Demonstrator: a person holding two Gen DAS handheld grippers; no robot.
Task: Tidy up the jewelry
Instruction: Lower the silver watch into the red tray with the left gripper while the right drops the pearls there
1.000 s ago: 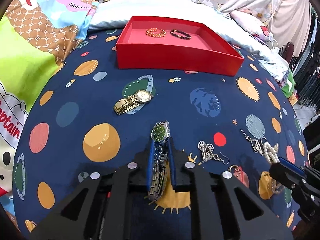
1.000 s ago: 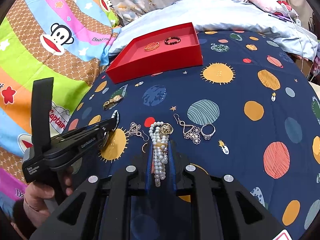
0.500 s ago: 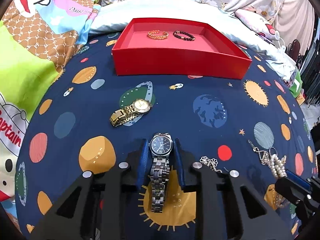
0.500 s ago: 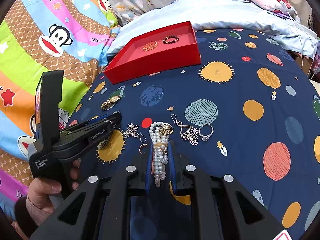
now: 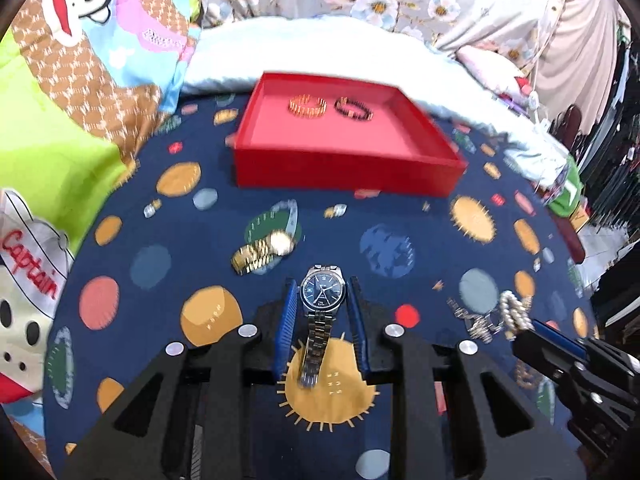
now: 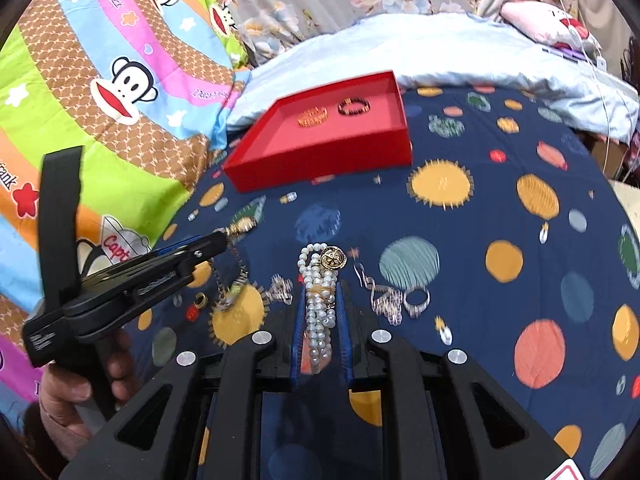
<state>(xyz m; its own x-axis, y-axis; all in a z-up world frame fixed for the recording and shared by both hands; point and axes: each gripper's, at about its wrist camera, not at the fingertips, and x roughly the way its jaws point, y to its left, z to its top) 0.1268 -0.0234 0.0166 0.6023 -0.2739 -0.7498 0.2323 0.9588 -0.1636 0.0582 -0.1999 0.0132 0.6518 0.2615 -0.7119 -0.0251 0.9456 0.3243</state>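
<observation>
My left gripper (image 5: 322, 294) is shut on a silver watch with a dark dial (image 5: 322, 292) and holds it above the blue planet-print cover; its band hangs down. My right gripper (image 6: 319, 300) is shut on a white pearl bracelet with a gold charm (image 6: 318, 300), also lifted. A red tray (image 5: 352, 176) lies ahead on the cover and holds a gold bangle (image 5: 307, 105) and a dark bead bracelet (image 5: 354, 108). The tray also shows in the right wrist view (image 6: 320, 160). A gold watch (image 5: 262, 252) lies on the cover between my left gripper and the tray.
Earrings (image 6: 382, 298), a ring (image 6: 416, 300) and another small ring (image 6: 200, 300) lie on the cover near my right gripper. A colourful monkey-print quilt (image 6: 100, 100) lies at the left, and a pale blue quilt (image 6: 480, 52) lies behind the tray.
Both grippers have lifted with their pieces and moved toward the red tray. The silver watch has turned face-up between the left fingers, which stand wider apart than before.
</observation>
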